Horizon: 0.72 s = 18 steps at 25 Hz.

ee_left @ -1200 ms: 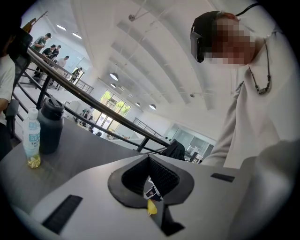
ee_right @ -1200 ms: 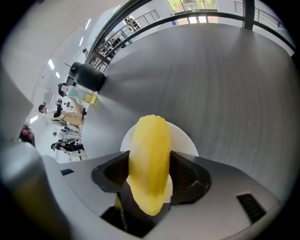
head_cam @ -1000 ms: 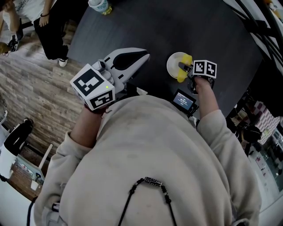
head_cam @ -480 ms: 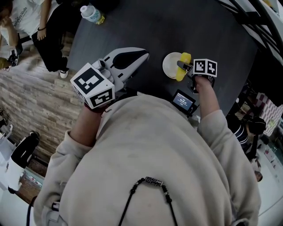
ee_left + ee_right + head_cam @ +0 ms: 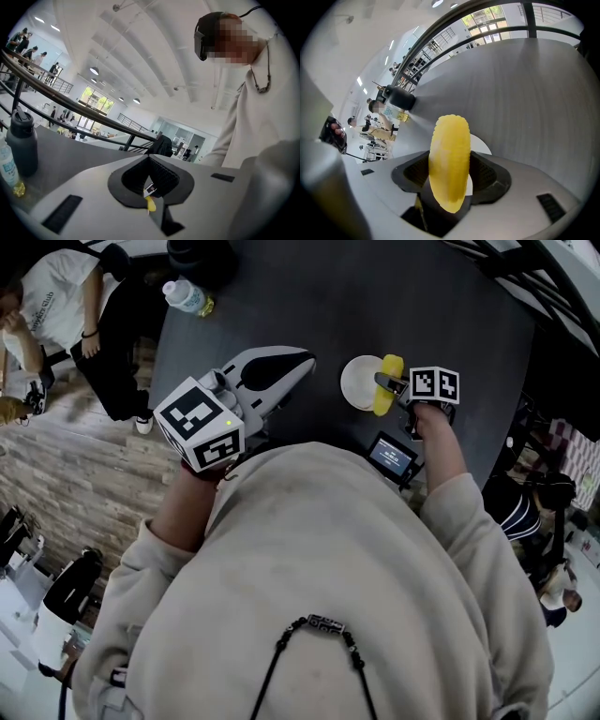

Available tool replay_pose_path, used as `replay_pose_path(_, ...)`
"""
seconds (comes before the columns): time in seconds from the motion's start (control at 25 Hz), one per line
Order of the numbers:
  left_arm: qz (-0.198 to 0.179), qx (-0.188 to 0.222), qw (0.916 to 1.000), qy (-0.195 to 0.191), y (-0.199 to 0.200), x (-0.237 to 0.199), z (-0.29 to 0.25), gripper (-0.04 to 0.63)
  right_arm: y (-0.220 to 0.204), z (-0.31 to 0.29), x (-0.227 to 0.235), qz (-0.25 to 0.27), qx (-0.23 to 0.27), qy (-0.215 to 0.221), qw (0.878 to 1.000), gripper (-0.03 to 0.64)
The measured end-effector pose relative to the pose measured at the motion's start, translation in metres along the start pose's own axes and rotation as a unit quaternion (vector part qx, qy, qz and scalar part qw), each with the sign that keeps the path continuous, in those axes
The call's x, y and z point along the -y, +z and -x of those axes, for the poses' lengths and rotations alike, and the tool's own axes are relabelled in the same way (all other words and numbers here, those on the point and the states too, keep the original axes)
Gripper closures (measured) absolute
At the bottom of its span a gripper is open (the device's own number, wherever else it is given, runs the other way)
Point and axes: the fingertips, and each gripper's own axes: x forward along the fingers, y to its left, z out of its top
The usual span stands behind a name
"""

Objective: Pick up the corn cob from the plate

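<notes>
Now | right hand-held gripper (image 5: 384, 383) clamped on corn cob (image 5: 449, 159) | long axis crosswise to jaws | left hand-held gripper (image 5: 306, 356) closed

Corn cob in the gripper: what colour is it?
The ribbed corn cob is bright yellow, clearest in the right gripper view.

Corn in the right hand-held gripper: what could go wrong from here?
1. The right hand-held gripper holds the corn with much of it sticking out ahead; it might pivot or slip.
2. It hangs over the plate rim; a drop could roll it across the table.
</notes>
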Motion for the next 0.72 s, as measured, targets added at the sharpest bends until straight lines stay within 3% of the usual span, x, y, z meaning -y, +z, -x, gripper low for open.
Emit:
replay_pose_path(0.28, -0.009, -0.012, 0.9994, -0.030, 0.004, 0.006, -0.008, 0.589, 0.008, 0.021, -0.005, 0.000, 0.041, 0.007, 0.999, 0.357)
replay_pose_path(0.72, -0.048, -0.033, 0.9932, -0.101, 0.010, 0.026, -0.046, 0.589, 0.014, 0.096, -0.003, -0.006, 0.155, 0.023, 0.988, 0.357)
